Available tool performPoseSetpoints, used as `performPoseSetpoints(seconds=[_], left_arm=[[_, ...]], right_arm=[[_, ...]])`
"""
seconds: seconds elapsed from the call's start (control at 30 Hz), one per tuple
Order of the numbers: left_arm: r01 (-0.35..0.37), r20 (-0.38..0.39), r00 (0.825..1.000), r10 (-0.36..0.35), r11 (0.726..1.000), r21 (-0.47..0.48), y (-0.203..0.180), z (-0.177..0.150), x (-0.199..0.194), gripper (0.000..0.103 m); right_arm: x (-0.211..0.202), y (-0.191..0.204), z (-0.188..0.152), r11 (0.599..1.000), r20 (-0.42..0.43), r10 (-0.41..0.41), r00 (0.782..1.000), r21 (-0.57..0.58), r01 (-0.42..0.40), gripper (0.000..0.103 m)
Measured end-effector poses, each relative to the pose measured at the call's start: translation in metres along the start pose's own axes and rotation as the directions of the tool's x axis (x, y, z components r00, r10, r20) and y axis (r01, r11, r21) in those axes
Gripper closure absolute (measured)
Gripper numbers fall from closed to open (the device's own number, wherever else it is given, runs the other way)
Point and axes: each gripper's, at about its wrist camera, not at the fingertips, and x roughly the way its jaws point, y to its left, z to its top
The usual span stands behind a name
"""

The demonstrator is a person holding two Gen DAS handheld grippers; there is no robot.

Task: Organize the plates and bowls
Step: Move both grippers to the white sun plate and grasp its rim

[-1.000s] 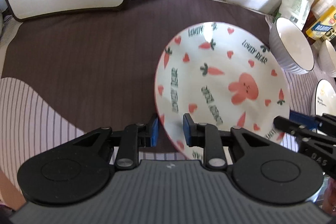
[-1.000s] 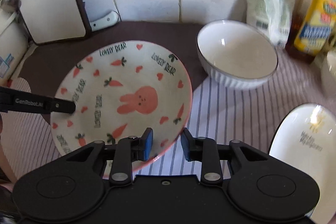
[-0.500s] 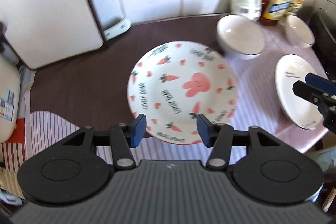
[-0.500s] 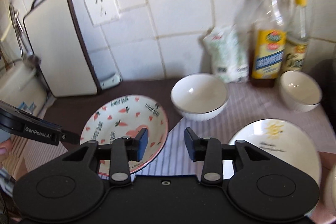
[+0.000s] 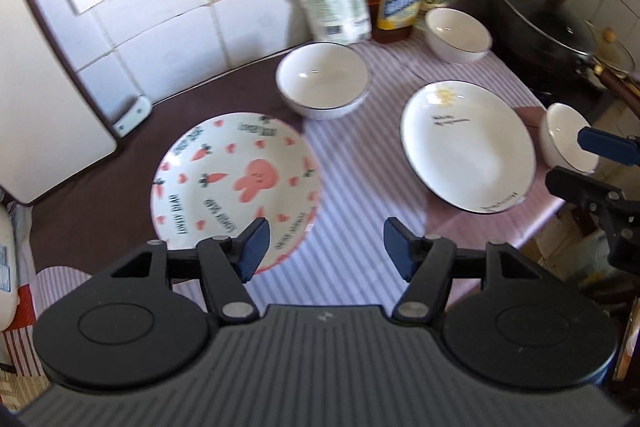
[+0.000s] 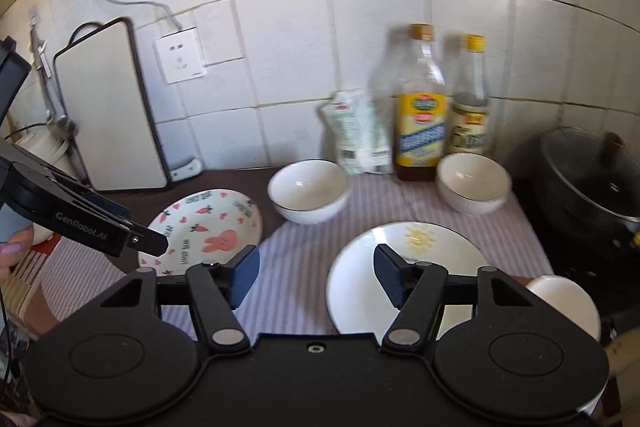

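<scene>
Plates apart: rabbit plate (image 5: pixel 236 183) at 10 o'clock, sun plate (image 5: pixel 468 147) at 2, unstacked; your left claw (image 5: pixel 324 247) and right claw (image 6: pixel 316 277) have just opened wide, both empty.

On the counter, the rabbit plate (image 5: pixel 236 183) lies at the middle; a bowl (image 5: pixel 323 79) stands just beyond it at one o'clock. The sun plate (image 5: pixel 468 147) lies at three o'clock, with a second bowl (image 5: pixel 458 34) behind it at twelve, before two bottles (image 6: pixel 420 107) and a pouch (image 5: pixel 334 5). A third bowl (image 5: pixel 566 137) sits just right of the sun plate.
</scene>
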Motion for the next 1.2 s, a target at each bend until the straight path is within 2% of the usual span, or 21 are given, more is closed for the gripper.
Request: performPoseSetpoints(seconds=[0.13, 0.37, 0.47, 0.57, 0.83, 0.93, 1.0, 1.2], left_arm=[[0.024, -0.007, 1.0, -0.023, 0.999, 0.024, -0.02, 0.003, 0.006, 0.033], [0.039, -0.041, 0.998, -0.038, 0.998, 0.039, -0.044, 0.007, 0.028, 0.032], [0.056, -0.049, 0.997, -0.055, 0.998, 0.016, -0.047, 0.009, 0.04, 0.03], [0.071, -0.039, 0.997, -0.073, 0.996, -0.051, -0.043, 0.012, 0.056, 0.03], [0.132, 0.025, 0.991, -0.129, 0.978, -0.163, -0.039, 0.016, 0.096, 0.028], [0.141, 0.054, 0.989, -0.135, 0.979, -0.146, -0.046, 0.017, 0.12, 0.028], [0.103, 0.015, 0.995, -0.102, 0.988, -0.117, -0.051, 0.022, 0.138, 0.028], [0.139, 0.028, 0.99, -0.137, 0.986, -0.087, -0.059, 0.029, 0.164, 0.028]], right_arm=[[-0.013, -0.022, -0.014, 0.999, 0.009, -0.035, 0.999, 0.037, 0.034, 0.03], [-0.014, -0.054, -0.042, 0.99, -0.023, -0.073, 0.997, 0.119, 0.075, 0.03], [-0.01, -0.063, -0.053, 0.985, -0.02, -0.089, 0.996, 0.143, 0.091, 0.03], [-0.003, -0.07, -0.069, 0.983, 0.01, -0.088, 0.996, 0.162, 0.085, 0.03], [0.041, -0.081, -0.11, 0.968, 0.053, -0.079, 0.995, 0.243, 0.064, 0.03], [0.06, -0.093, -0.124, 0.954, 0.045, -0.086, 0.995, 0.293, 0.07, 0.03], [0.07, -0.1, -0.132, 0.946, 0.023, -0.076, 0.997, 0.317, 0.065, 0.03], [0.075, -0.107, -0.137, 0.938, 0.067, -0.064, 0.996, 0.344, 0.038, 0.03]])
